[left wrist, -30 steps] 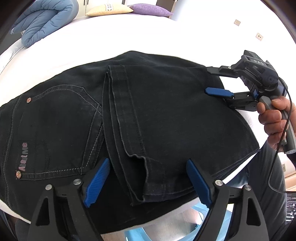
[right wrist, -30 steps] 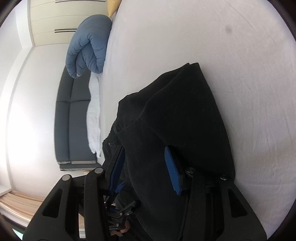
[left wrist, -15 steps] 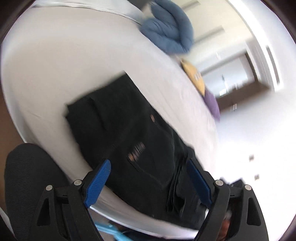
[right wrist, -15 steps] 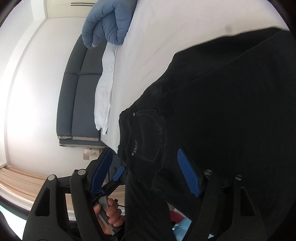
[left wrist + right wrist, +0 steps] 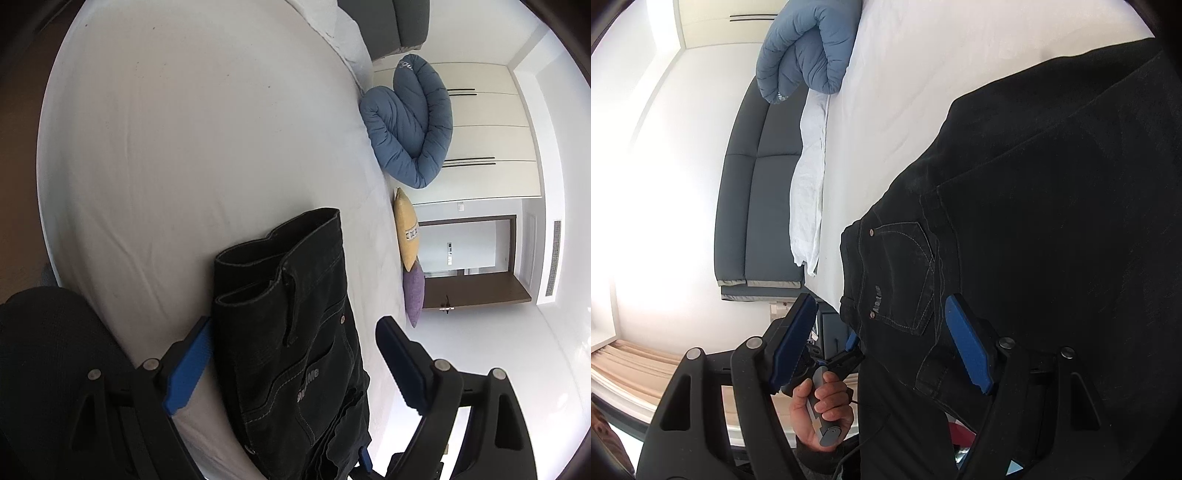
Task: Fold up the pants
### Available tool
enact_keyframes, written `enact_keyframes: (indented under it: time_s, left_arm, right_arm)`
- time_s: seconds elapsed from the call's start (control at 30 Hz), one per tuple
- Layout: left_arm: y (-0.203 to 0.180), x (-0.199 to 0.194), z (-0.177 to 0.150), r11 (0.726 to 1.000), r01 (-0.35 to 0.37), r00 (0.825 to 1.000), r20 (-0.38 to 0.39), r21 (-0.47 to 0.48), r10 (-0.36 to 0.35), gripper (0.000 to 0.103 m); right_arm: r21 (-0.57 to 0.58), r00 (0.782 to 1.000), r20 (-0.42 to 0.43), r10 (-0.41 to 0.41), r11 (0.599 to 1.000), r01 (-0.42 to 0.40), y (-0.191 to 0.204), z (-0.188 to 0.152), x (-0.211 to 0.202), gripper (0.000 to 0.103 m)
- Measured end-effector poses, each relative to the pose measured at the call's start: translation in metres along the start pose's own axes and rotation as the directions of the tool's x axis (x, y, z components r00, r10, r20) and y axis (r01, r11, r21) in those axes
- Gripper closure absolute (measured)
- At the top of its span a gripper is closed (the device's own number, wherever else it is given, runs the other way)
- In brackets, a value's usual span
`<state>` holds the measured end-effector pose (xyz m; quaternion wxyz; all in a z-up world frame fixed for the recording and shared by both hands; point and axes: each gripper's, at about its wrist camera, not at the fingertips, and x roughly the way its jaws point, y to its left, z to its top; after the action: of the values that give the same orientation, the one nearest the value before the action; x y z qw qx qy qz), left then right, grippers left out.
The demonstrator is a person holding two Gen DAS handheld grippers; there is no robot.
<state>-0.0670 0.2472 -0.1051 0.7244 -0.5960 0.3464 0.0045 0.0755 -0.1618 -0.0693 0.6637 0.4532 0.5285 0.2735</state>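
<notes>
Black jeans (image 5: 295, 332) lie folded on the white bed (image 5: 184, 147), waistband end toward the left wrist camera, back pocket with a logo showing. My left gripper (image 5: 291, 365) is open and straddles the waistband end without clamping it. In the right wrist view the jeans (image 5: 1052, 221) fill the right side, back pocket (image 5: 901, 277) visible. My right gripper (image 5: 882, 347) is open just off the folded jeans' near edge. The left gripper (image 5: 849, 350) shows there too, held in a hand at the waistband edge.
A rolled blue duvet (image 5: 410, 125) lies at the bed's far edge, also in the right wrist view (image 5: 805, 48). Yellow (image 5: 406, 232) and purple (image 5: 413, 295) pillows sit beside it. A dark sofa (image 5: 757, 192) stands beyond the bed. My dark sleeve (image 5: 55, 369) is at lower left.
The left gripper swung from the folded leg hem round to the waistband end. The right gripper opened and pulled back off the fold, with the jeans lying flat.
</notes>
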Motion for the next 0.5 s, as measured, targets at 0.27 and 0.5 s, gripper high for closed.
enact_keyframes:
  time_s: [0.27, 0.5]
  left_arm:
    - [0.007, 0.008, 0.009, 0.996, 0.041, 0.999, 0.011, -0.084, -0.041, 0.015]
    - [0.01, -0.029, 0.001, 0.984, -0.023, 0.994, 0.101, -0.179, 0.042, 0.027]
  right_arm:
    - [-0.037, 1.0, -0.024, 0.007, 0.999, -0.008, 0.016, 0.009, 0.011, 0.031]
    - [-0.058, 0.999, -0.041, 0.013, 0.998, -0.016, 0.026, 0.013, 0.021, 0.031]
